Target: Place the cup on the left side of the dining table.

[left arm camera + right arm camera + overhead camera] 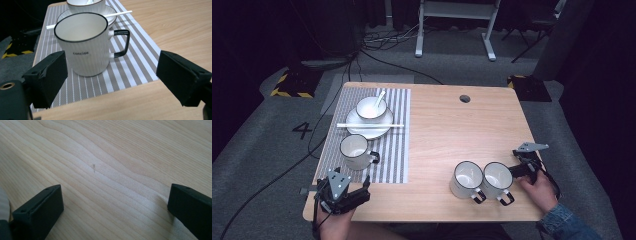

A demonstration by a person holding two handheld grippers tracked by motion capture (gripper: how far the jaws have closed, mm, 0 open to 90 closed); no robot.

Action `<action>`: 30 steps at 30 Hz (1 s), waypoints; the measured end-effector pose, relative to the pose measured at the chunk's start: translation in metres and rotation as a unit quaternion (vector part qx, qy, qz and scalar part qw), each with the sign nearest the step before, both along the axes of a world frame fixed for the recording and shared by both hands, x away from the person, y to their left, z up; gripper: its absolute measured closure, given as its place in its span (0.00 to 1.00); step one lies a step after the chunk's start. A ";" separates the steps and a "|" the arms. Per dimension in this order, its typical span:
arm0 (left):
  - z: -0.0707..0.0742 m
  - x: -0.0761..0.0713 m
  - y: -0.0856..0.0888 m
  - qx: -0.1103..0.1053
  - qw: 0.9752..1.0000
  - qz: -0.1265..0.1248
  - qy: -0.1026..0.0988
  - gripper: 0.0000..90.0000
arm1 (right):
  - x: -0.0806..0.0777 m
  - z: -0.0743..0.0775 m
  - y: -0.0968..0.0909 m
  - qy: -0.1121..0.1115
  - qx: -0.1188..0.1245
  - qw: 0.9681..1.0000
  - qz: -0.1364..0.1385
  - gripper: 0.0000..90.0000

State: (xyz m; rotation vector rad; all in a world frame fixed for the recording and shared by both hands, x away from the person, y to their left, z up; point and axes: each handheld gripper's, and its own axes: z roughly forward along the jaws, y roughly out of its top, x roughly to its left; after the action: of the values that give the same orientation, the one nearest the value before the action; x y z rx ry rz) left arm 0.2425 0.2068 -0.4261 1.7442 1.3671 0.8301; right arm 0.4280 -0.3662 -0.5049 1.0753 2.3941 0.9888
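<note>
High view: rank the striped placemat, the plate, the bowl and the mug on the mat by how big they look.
1. striped placemat
2. plate
3. and 4. bowl and mug on the mat: they look alike in size, so I won't rank them.

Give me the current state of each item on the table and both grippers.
Mug on the placemat: upright, empty, free.
Two mugs at the right: upright, touching.
Bowl: on plate, spoon inside.
Chopsticks: lying across plate.
Left gripper: open, short of the mug.
Right gripper: open, over bare table.
</note>
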 end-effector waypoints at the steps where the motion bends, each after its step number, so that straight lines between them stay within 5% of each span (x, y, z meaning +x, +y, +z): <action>1: 0.000 -0.004 0.001 -0.003 1.000 -0.001 -0.002 0.12 | 0.000 0.000 0.000 0.000 0.000 1.000 0.000 0.00; 13: -0.008 -0.040 0.005 0.008 0.998 -0.061 0.015 0.13 | 0.000 0.000 0.000 -0.001 0.000 1.000 0.001 0.00; 20: -0.031 -0.036 0.010 0.015 0.997 -0.045 0.063 0.13 | 0.000 0.000 0.000 -0.001 0.000 1.000 0.000 0.00; 30: -0.059 -0.024 0.021 -0.011 0.996 -0.008 0.084 0.17 | 0.000 0.000 0.000 -0.001 0.000 1.000 0.000 0.00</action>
State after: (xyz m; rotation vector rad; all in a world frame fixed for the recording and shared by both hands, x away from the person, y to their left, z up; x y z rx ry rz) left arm 0.2190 0.2280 -0.4853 1.8397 1.4637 0.6696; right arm 0.4281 -0.3660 -0.5050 1.0745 2.3925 0.9889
